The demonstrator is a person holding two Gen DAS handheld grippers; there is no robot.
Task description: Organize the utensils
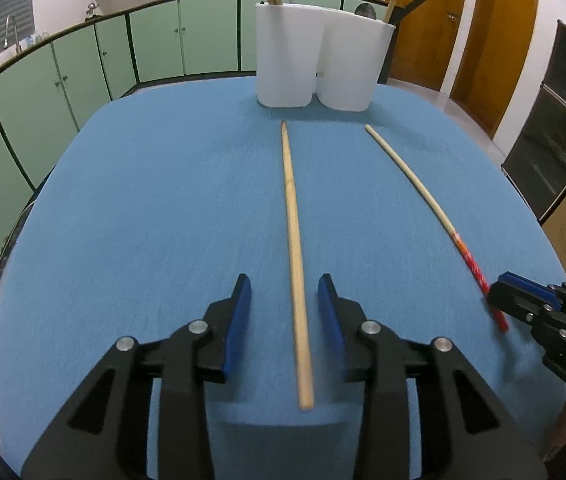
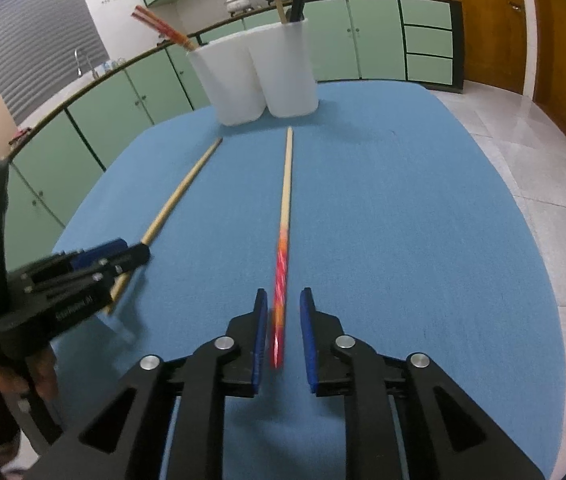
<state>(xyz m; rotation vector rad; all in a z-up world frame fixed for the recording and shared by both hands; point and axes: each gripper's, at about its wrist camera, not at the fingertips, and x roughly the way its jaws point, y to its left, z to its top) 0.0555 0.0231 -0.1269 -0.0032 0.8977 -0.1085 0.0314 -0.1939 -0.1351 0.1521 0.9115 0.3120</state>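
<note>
Pads of my left claw [image 1: 285, 306] stand parted, untouching, astride the near end of the plain chopstick [image 1: 292, 216], which runs lengthwise away over the blue surface [image 1: 143, 208] toward the white holder [image 1: 283, 56]; my right claw [image 2: 281, 326] likewise straddles the red-ended chopstick [image 2: 283, 240].

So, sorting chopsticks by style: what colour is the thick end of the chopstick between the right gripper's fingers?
Red with an orange pattern, clearest in the right wrist view.
</note>
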